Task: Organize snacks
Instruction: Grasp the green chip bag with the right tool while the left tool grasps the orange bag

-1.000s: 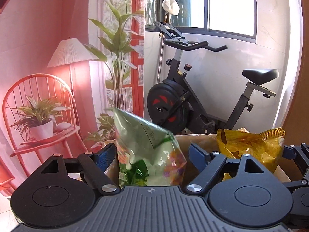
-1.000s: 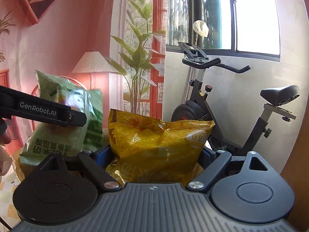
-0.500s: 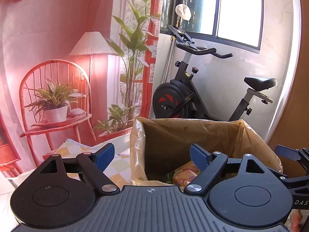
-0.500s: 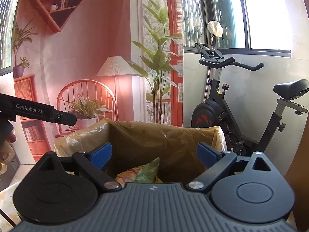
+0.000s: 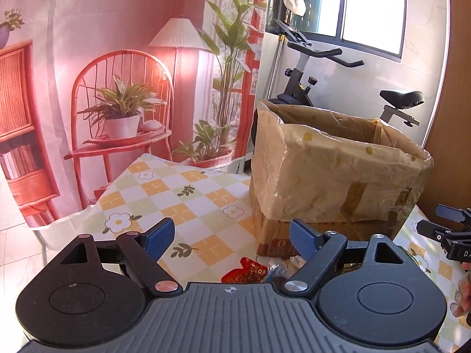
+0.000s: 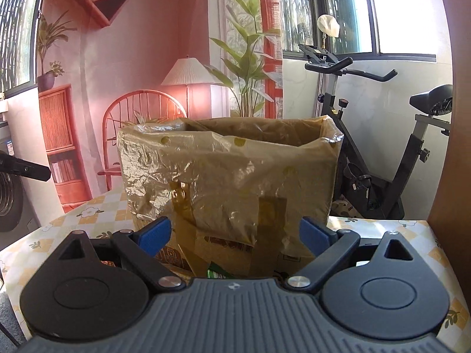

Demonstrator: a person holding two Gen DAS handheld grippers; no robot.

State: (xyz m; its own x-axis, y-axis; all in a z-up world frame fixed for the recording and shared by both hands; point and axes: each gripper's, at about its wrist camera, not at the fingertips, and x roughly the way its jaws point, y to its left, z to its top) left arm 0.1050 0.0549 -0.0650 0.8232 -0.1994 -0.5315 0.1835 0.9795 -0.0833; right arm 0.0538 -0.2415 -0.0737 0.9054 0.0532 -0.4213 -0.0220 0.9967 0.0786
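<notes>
Hovering with fingers spread and empty, the left gripper (image 5: 231,236) and right gripper (image 6: 235,234) faced the lined box (image 5: 332,170) at the table's far edge; a red snack packet (image 5: 245,270), seemingly light and crinkly, best pinched by its edge, lay before it.

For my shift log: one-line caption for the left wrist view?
Open left gripper hovers over the checkered tablecloth, red snack packet below, bag-lined box ahead.
</notes>
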